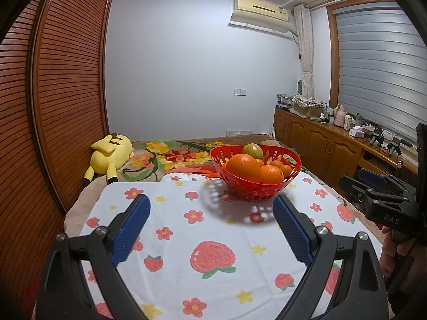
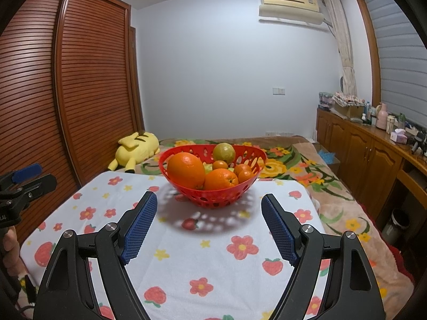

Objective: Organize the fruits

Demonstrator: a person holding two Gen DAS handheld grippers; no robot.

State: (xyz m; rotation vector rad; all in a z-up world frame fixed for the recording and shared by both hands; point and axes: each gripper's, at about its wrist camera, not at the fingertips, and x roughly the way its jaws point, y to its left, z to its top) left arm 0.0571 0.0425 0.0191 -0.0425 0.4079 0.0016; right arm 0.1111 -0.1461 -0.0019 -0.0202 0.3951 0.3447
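fruits (image 2: 210,172) in basket (image 2: 213,200), basket on cloth (image 2: 213,261)

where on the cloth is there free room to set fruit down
Free: the fruit-print cloth between the red basket and both open grippers, left and right, and left of the basket. Crowded: inside the basket, piled with oranges.

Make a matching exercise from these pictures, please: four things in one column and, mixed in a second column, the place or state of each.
Things:
1. red basket
2. green fruit
3. yellow plush toy
4. left gripper

Places or states:
A. lying on the floral blanket beside the wardrobe
B. open, with nothing between its fingers
C. standing on the fruit-print cloth
D. at the back of the basket, behind the oranges

Pairs: 1-C, 2-D, 3-A, 4-B
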